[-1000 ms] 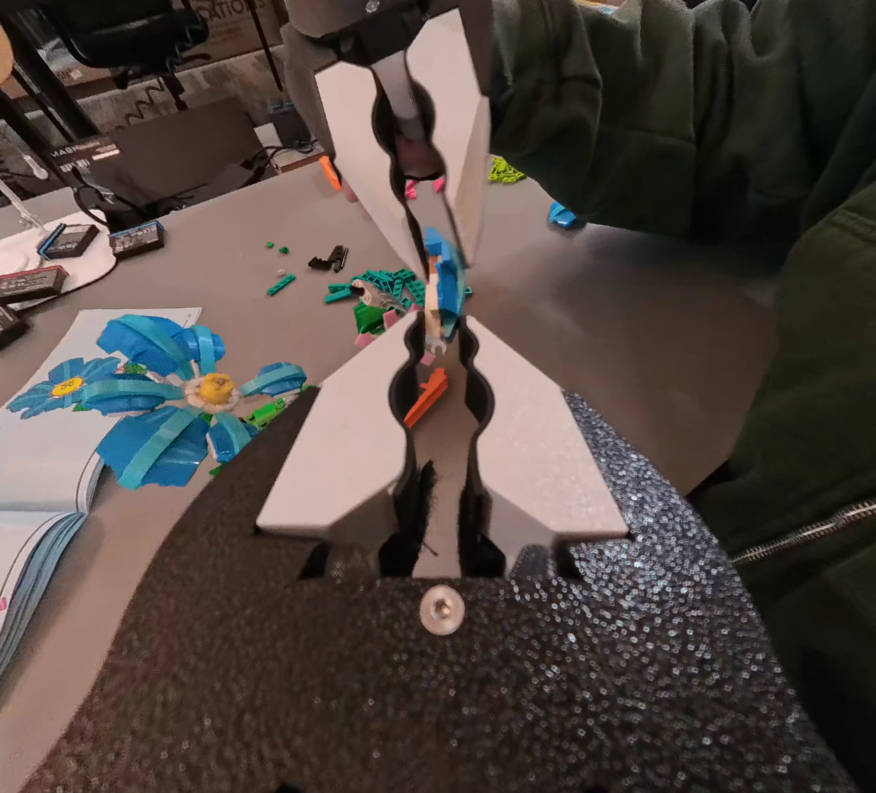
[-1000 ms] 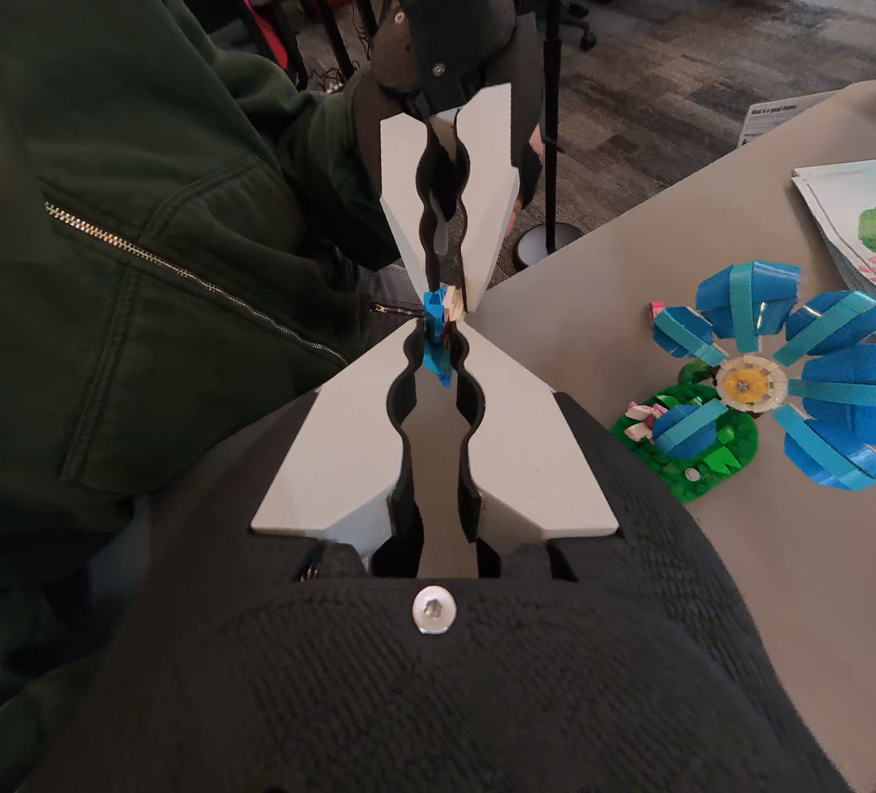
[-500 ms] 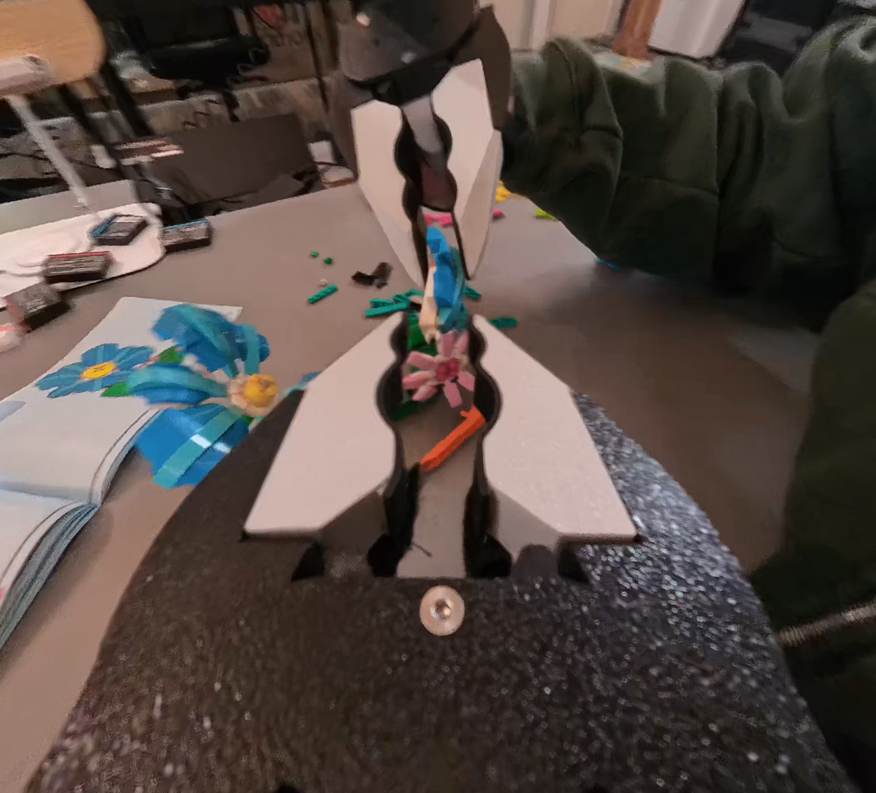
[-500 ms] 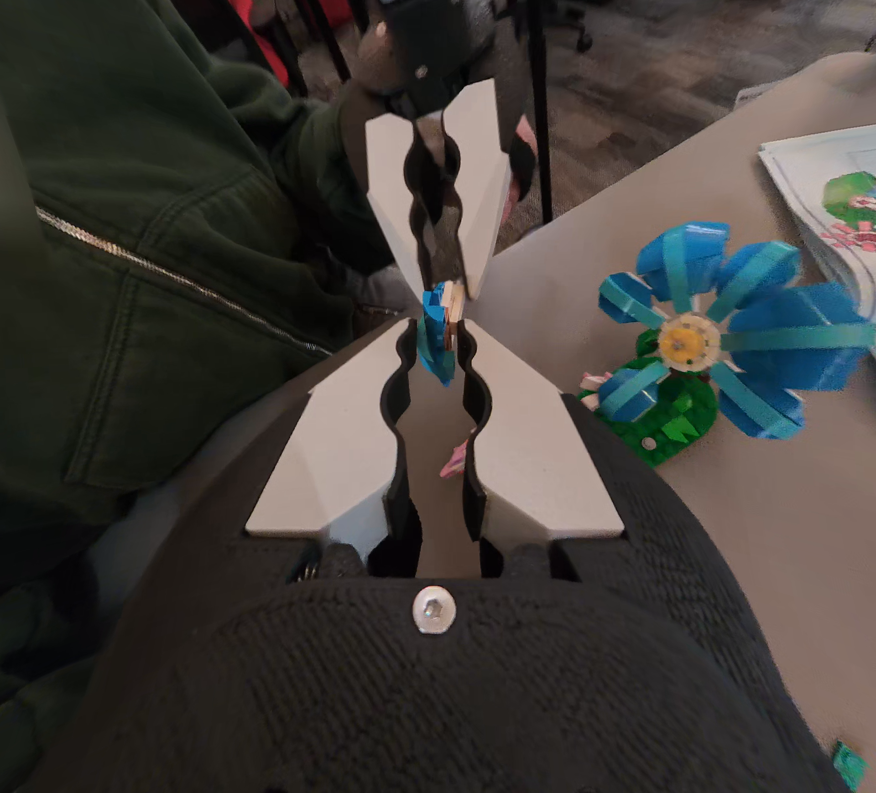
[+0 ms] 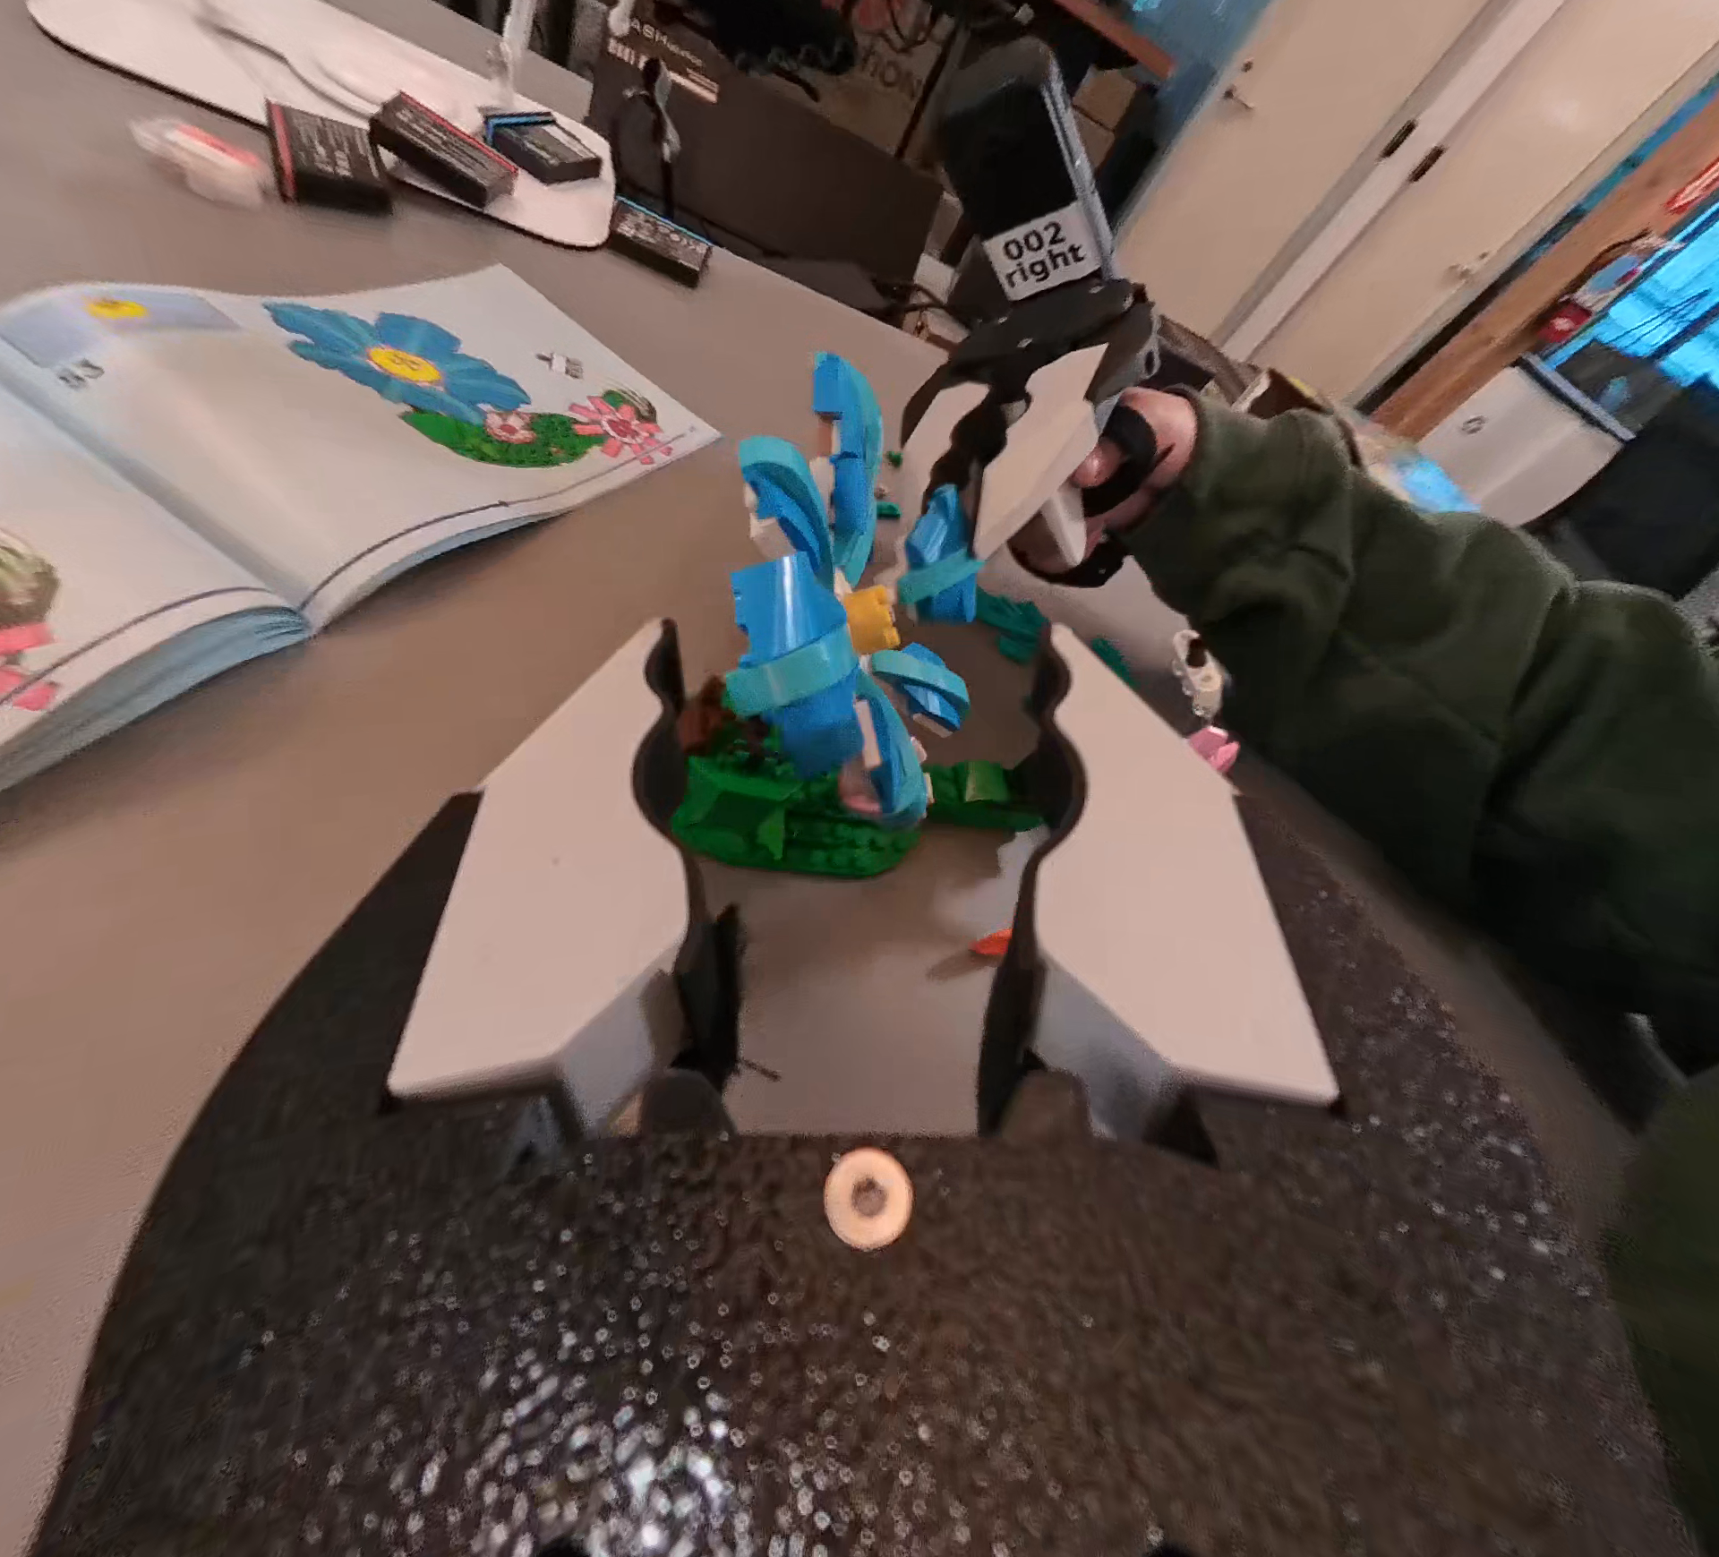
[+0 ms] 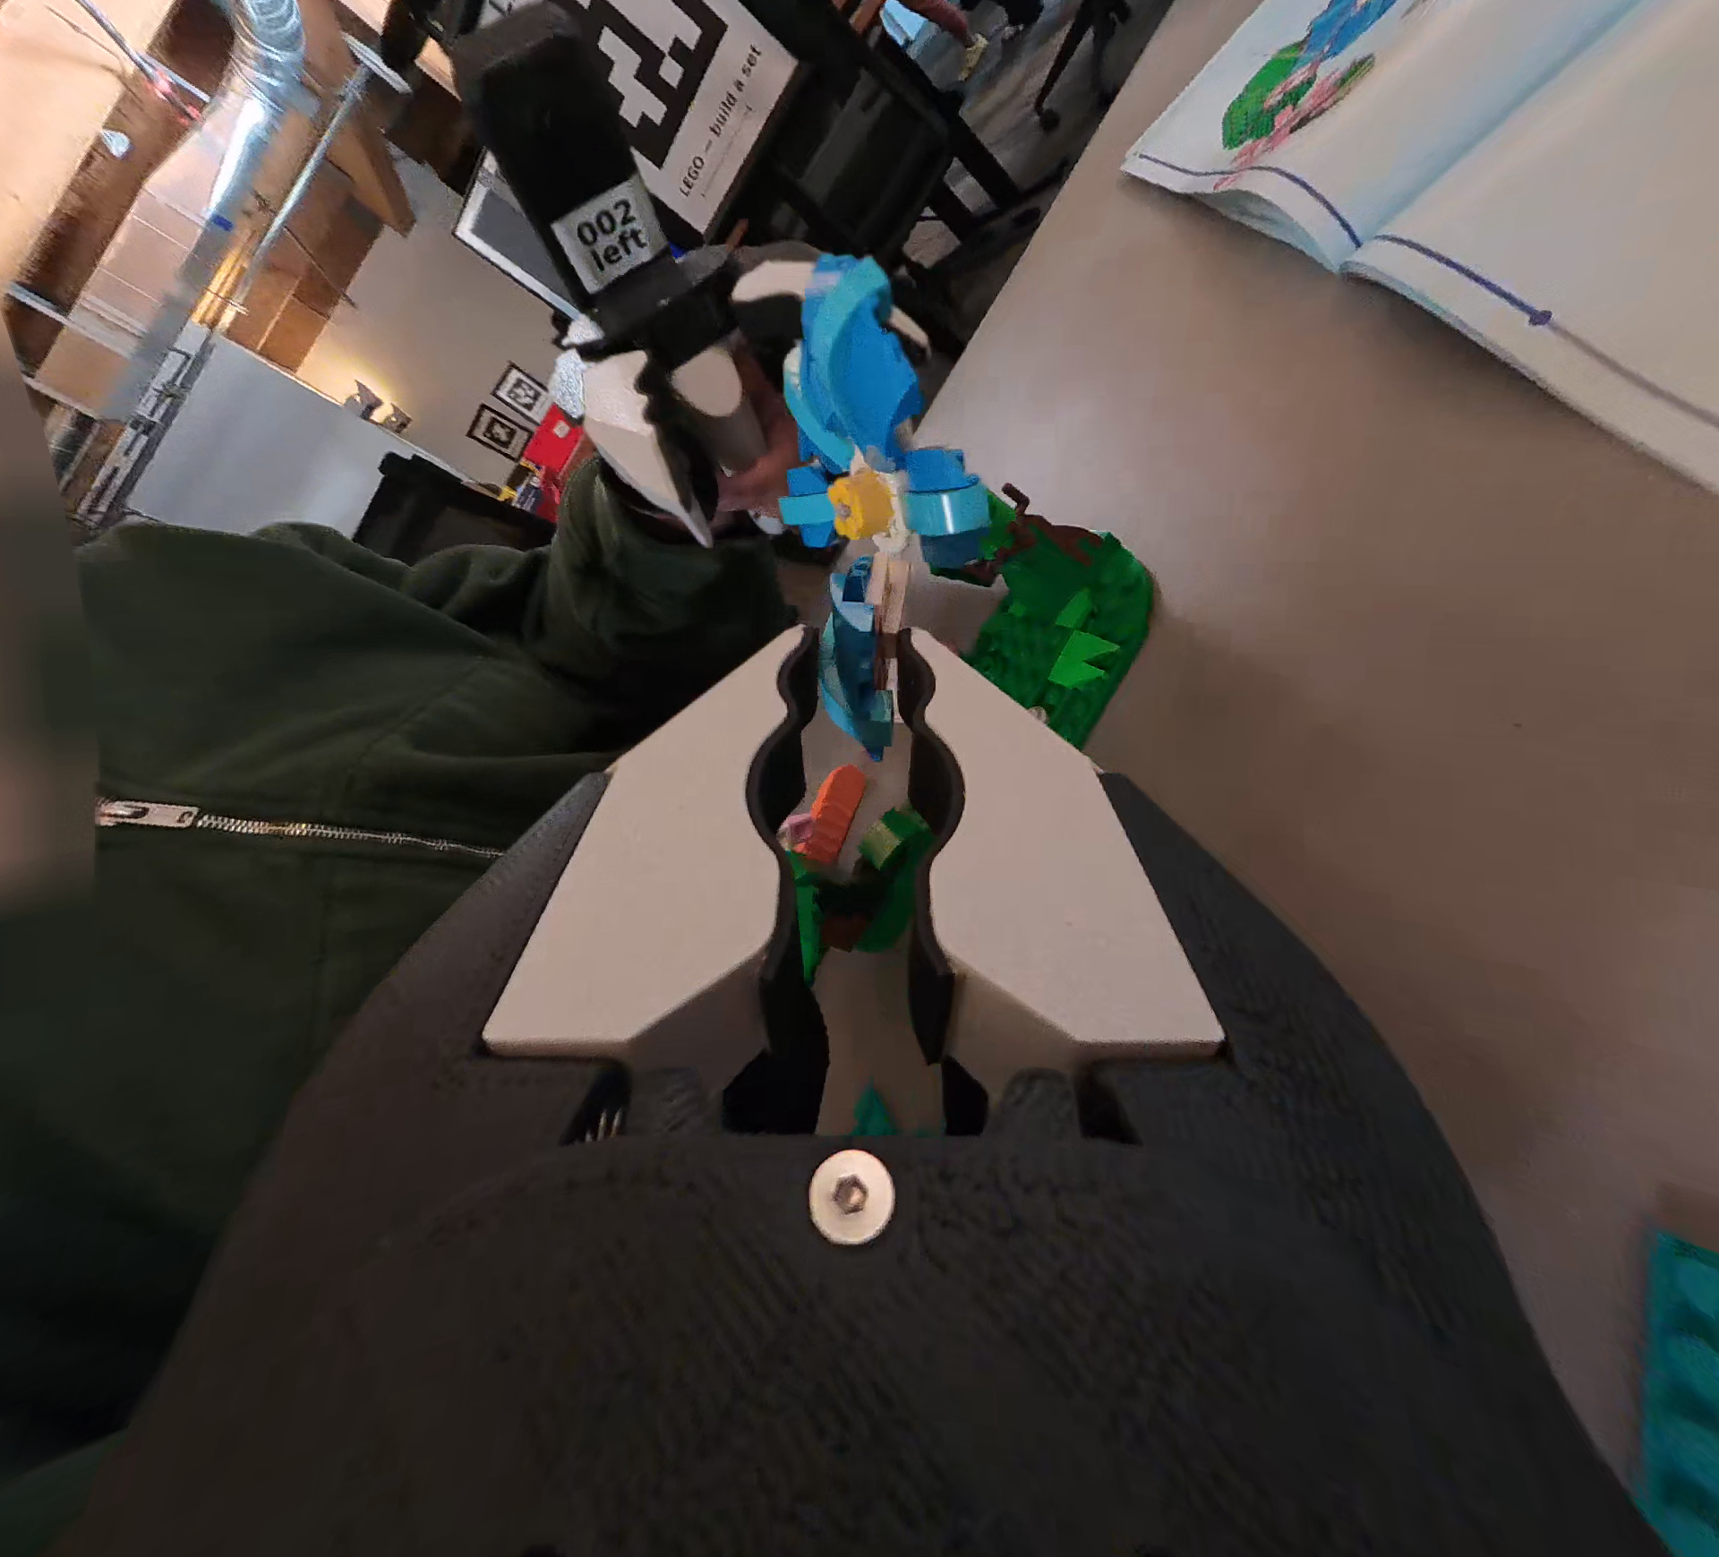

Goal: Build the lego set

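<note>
Right tongs [image 6: 856, 657] clamp blue petal [image 6: 851, 675]; left tongs [image 5: 856, 666] spread.

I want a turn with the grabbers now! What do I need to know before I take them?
Right gripper: shut on a blue brick petal, held up right beside the yellow centre of the blue brick flower.
Left gripper: open, holding nothing, either side of the flower's green leafy base.
Done: most petals are on.
Left: press this petal in, then use the loose pieces on the grey table. The open instruction booklet lies nearby.
</note>
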Motion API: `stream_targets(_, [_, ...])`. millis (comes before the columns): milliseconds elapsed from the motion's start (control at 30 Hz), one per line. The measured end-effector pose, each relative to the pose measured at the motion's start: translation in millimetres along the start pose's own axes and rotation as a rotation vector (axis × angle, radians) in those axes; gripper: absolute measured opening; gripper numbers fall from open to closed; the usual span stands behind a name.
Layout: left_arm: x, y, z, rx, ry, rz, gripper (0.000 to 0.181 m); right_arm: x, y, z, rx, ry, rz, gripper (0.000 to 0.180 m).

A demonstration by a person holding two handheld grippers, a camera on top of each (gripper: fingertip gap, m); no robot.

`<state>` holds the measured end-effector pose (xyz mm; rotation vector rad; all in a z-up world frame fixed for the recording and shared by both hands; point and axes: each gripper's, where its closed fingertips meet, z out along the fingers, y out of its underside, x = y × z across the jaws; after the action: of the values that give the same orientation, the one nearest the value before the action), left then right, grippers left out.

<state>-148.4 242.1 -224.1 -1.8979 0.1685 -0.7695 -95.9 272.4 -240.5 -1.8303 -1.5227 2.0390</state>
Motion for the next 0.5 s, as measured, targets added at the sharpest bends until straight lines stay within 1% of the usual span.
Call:
stream_targets(33, [0,0,3,0.001,0.011,-0.02,0.072,2,1,2,-0.006,-0.006,0.004,0.015])
stream_targets(167, [-2,4,14,-0.04,0.044,-0.055,0.066,3,1,6,0.012,-0.053,0.019,0.015])
stream_targets(300, [0,3,20,-0.026,0.105,-0.091,0.05,5,2,9,0.022,-0.085,0.012,0.015])
stream_targets(500, [-1,9,26,-0.05,0.146,-0.116,0.04,4,-1,11,0.043,-0.125,0.017,0.015])
